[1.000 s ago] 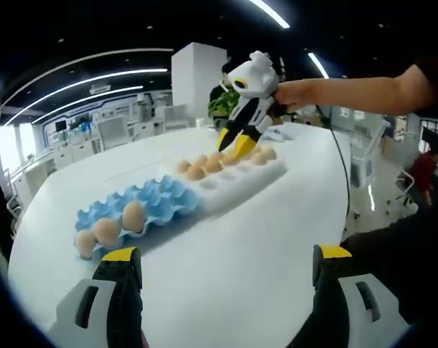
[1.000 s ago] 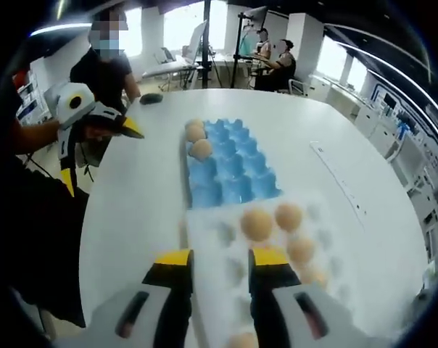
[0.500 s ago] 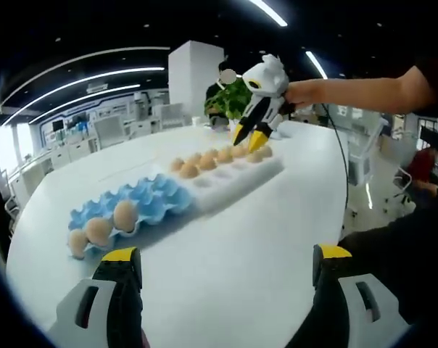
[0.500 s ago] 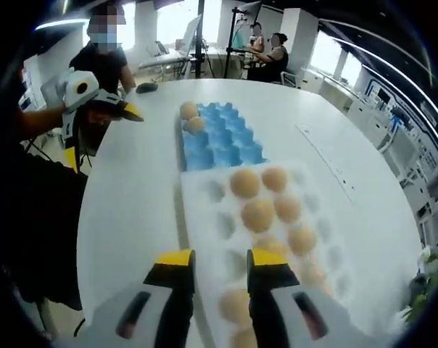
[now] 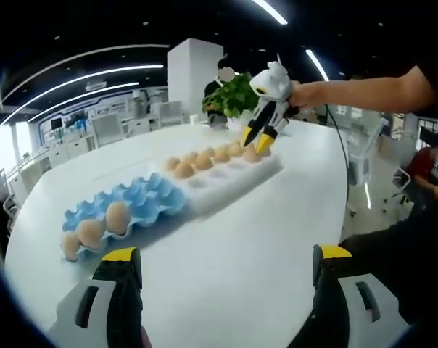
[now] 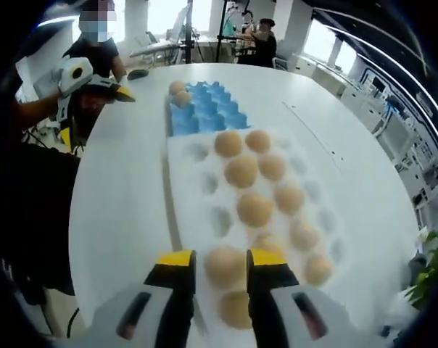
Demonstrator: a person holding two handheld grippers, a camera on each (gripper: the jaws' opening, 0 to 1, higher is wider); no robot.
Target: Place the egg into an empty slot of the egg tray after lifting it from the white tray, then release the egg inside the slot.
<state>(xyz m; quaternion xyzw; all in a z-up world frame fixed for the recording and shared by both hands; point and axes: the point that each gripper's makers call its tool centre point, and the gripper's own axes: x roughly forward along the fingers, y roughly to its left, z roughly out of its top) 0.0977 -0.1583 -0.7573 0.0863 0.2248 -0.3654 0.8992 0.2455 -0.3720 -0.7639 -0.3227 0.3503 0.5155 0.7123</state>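
Right gripper moved down the white tray; jaws apart around 1 egg, grasp next. Left gripper wide apart.

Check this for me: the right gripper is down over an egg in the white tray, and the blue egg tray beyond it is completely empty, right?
Not quite. The right gripper is down over an egg in the white tray, but the blue egg tray is not empty. The right gripper view shows eggs at its far corner, and the left gripper view shows three eggs at one end.
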